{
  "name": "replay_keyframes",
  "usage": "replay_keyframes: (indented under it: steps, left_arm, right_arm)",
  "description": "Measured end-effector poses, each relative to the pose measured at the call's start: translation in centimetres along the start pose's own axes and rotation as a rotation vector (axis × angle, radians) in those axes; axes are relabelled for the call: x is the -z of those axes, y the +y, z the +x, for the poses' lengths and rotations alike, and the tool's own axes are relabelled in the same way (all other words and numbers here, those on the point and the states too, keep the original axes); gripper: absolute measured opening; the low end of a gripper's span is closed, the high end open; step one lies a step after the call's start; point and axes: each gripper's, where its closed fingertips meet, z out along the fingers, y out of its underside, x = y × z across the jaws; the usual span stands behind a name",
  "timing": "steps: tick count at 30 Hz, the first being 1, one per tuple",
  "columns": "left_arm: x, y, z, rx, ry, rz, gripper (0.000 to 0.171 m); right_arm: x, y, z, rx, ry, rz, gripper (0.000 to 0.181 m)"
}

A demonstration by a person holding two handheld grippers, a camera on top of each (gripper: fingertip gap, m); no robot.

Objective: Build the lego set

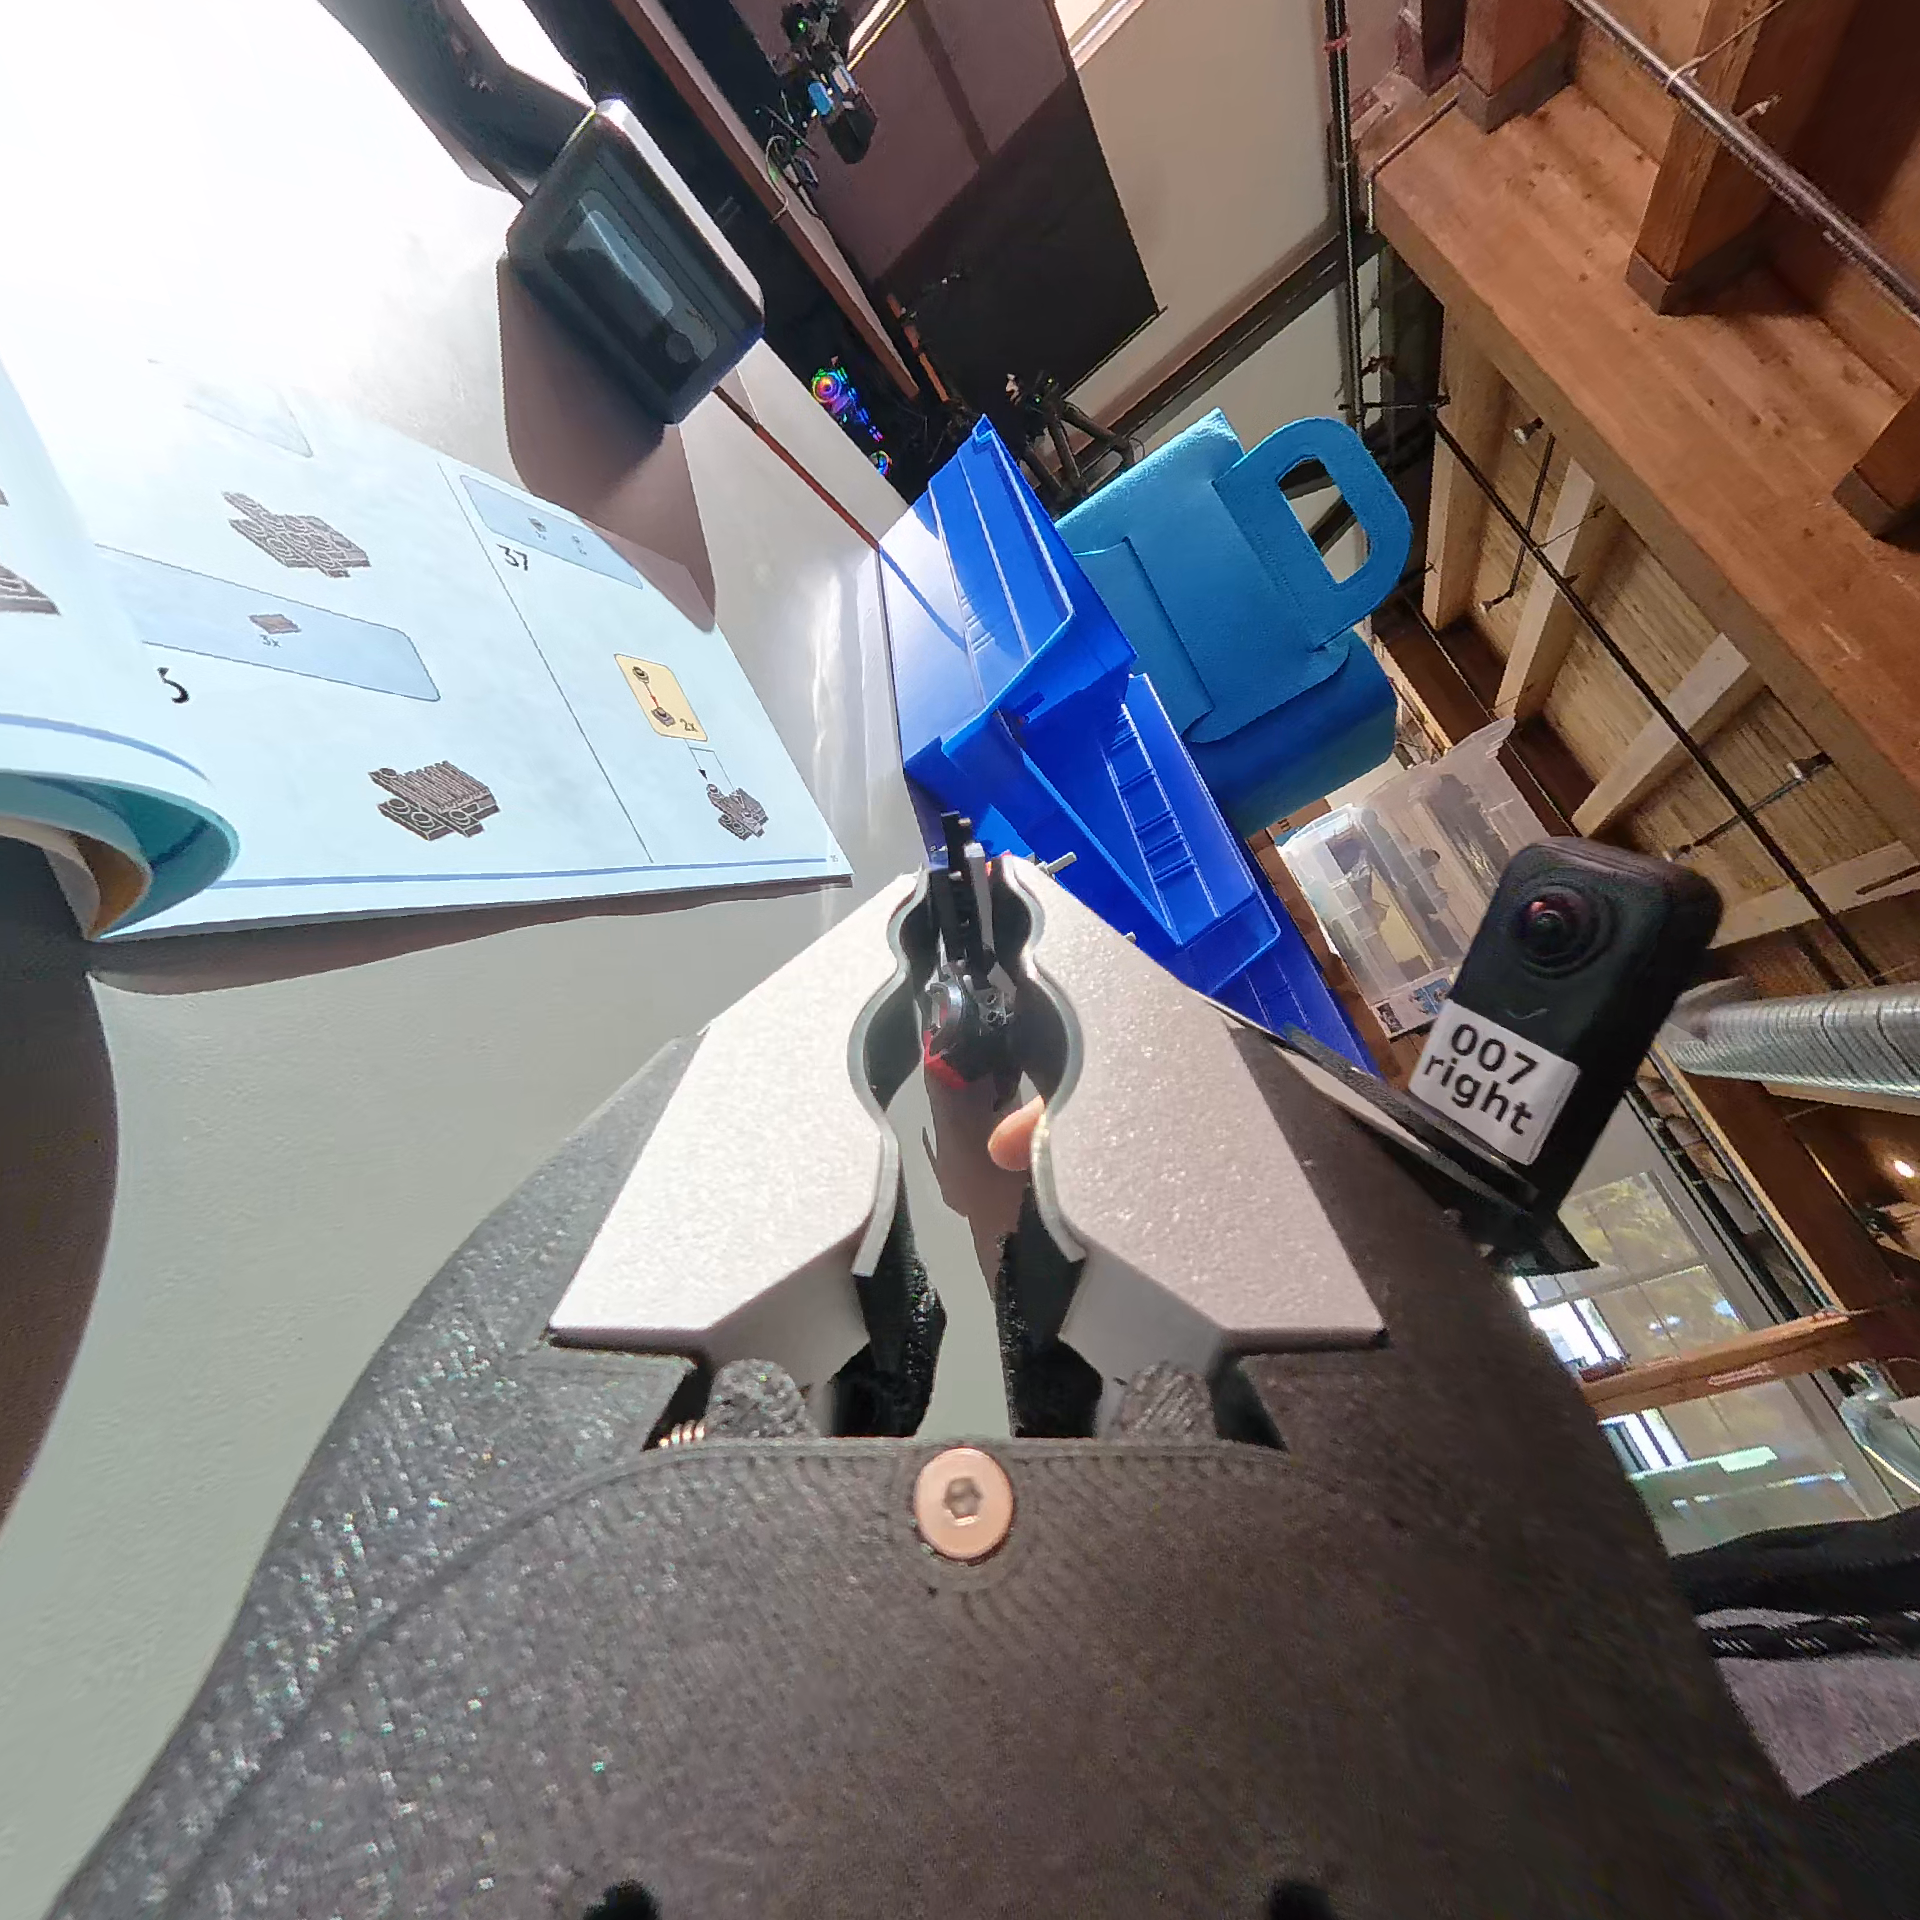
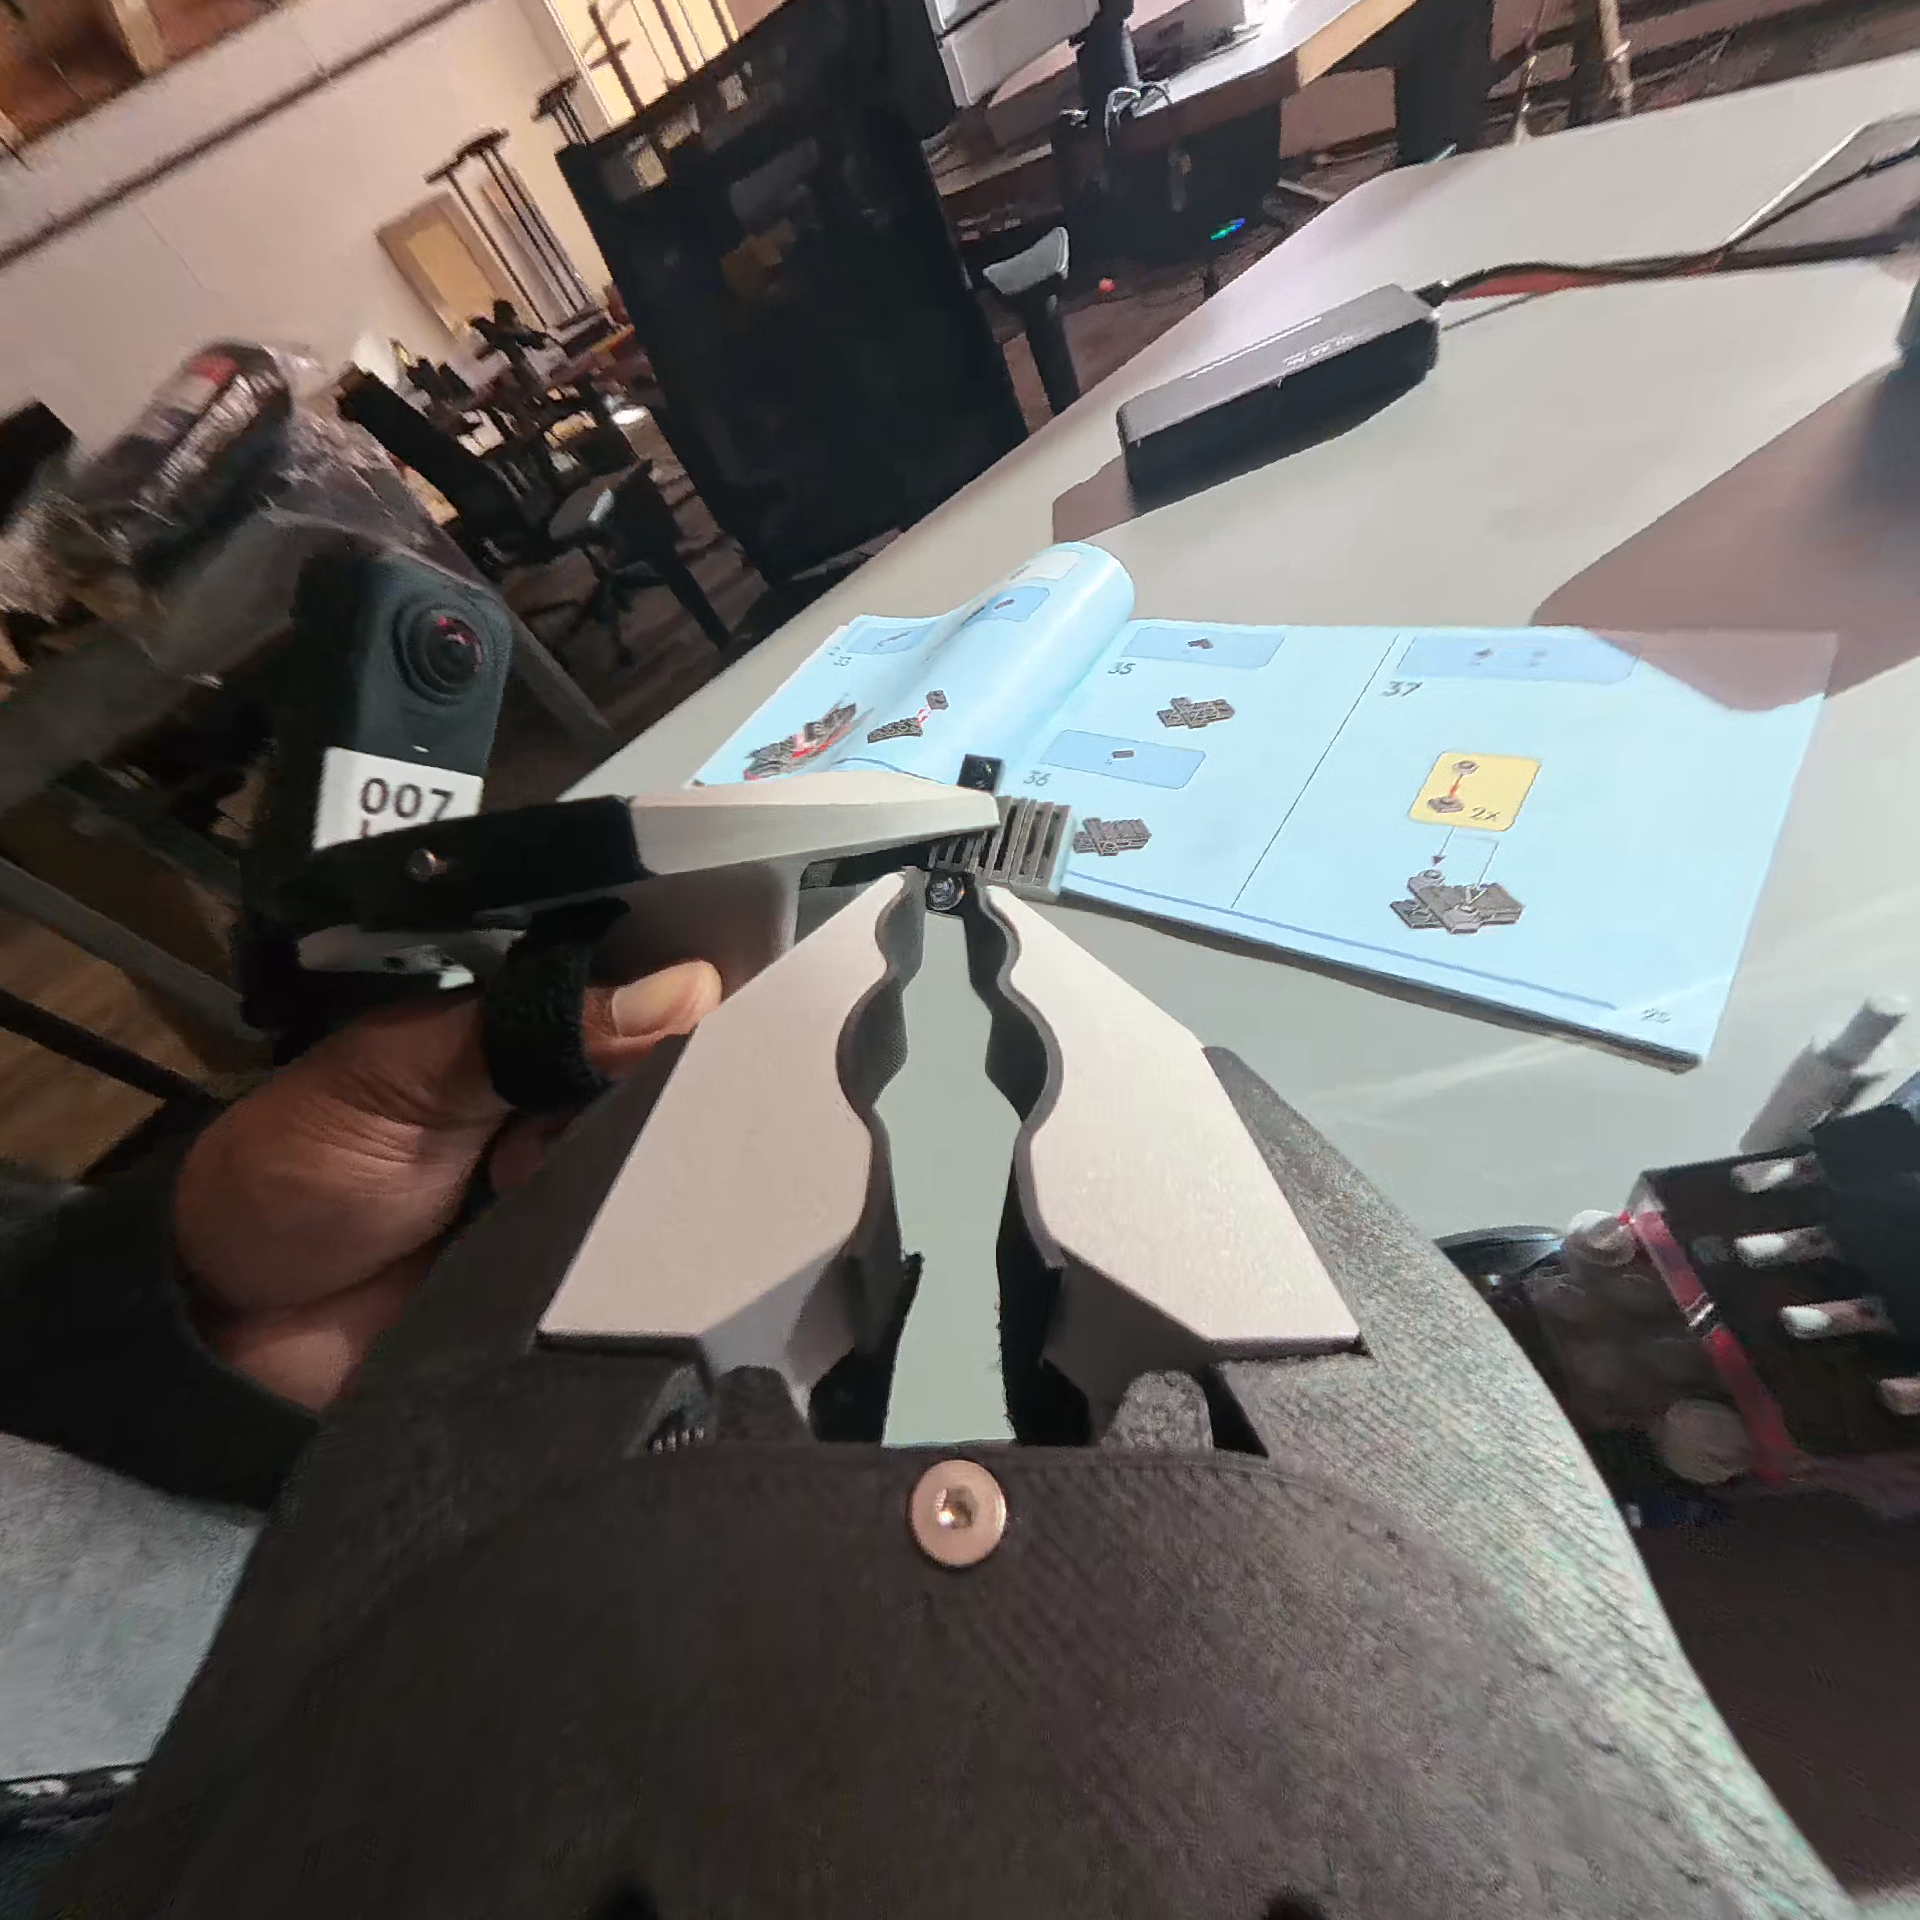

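My left gripper is shut on a small dark grey and black lego assembly with a red part low in the jaws. In the right wrist view the left gripper reaches in from the left, and the assembly's grey ribbed end sticks out past its tips. My right gripper is shut on a small round grey lego piece. It holds the piece right under the ribbed end, touching or nearly so. The open instruction booklet lies on the table behind; it also shows in the left wrist view.
A blue plastic bin and a blue felt bag stand beyond the left gripper. A black box sits farther off. A flat black hub with a cable lies past the booklet. A partly built black and red model sits at the right. Only a small space, under 4 cm, lies between the two pairs of fingers. Left tips and right tips are each some 30 cm from the flat black hub.
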Motion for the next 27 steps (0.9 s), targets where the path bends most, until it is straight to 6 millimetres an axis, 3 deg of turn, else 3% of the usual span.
replay_keyframes:
  steps: [6, 16, 22, 24, 27]
  left_arm:
    - [-0.07, 0.03, 0.0, 0.016, 0.008, -0.006, 0.01]
    - [-0.31, 0.31, -0.35, 0.004, -0.025, -0.025, 0.01]
    - [-0.55, 0.6, -0.51, -0.004, -0.041, -0.045, 0.011]
    - [-0.57, 0.63, -0.56, -0.002, -0.043, -0.047, 0.01]
    - [-0.5, 0.55, -0.54, 0.001, -0.039, -0.041, 0.009]
  right_arm:
    - [0.05, -0.06, 0.09, -0.126, -0.056, 0.016, 0.009]
    - [0.08, 0.11, 0.52, 0.498, 0.242, -0.042, 0.007]
    - [0.23, 0.25, 0.85, 0.679, 0.332, -0.065, 0.006]
    - [0.24, 0.3, 0.89, 0.678, 0.333, -0.064, 0.006]
    - [0.12, 0.46, 0.84, 0.421, 0.217, -0.049, 0.007]
